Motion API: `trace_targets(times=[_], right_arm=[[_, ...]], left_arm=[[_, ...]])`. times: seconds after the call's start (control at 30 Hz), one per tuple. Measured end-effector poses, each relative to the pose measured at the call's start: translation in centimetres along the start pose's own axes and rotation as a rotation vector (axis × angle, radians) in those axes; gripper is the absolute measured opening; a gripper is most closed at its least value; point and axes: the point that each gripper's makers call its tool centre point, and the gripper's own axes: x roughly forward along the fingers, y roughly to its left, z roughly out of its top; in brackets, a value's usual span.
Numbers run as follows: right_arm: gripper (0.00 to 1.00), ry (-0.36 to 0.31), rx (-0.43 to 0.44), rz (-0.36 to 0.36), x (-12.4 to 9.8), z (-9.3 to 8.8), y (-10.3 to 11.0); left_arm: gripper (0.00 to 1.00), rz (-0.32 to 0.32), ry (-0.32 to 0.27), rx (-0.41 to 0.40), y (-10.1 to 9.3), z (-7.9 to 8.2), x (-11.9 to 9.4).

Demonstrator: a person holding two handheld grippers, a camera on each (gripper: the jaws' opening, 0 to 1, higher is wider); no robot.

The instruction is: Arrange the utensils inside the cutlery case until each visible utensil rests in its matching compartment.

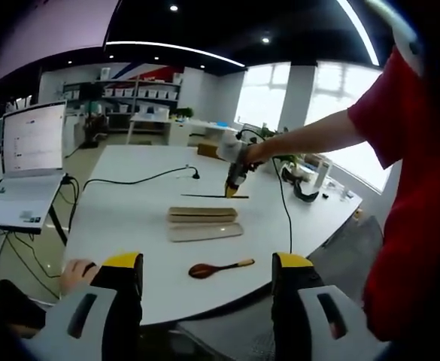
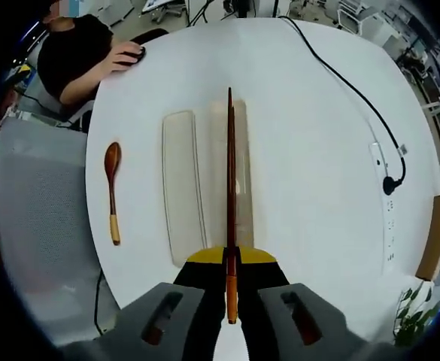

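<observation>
The chopsticks (image 2: pixel 230 180) hang clamped in the right gripper (image 2: pixel 231 282) above the open cutlery case (image 2: pixel 238 135) on the white table (image 2: pixel 317 150). Held only at one end, they could swing and miss their slot. The left gripper (image 1: pixel 207 289) is spread, holding nothing; the wooden spoon (image 2: pixel 112 192) lies beside the case.

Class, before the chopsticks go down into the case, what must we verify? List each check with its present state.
1. Right gripper jaws shut on the dark wooden chopsticks: ok.
2. Chopsticks lined up over the pale, long cutlery case: ok.
3. Clear lid lying beside the case, apart: ok.
4. Brown wooden spoon in a compartment: not ok, on the white table.
5. Left gripper open and free: ok.
6. Chopsticks touching the case: cannot tell.
</observation>
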Motion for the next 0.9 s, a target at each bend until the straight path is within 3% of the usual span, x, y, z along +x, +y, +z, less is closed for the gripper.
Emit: trace_targets(times=[0.9], right_arm=[[0.00, -0.002, 0.026, 0.007, 1.6, -0.6, 0.0]], left_arm=[[0.70, 0.033, 0.001, -0.001, 0.6, -0.2, -0.3]])
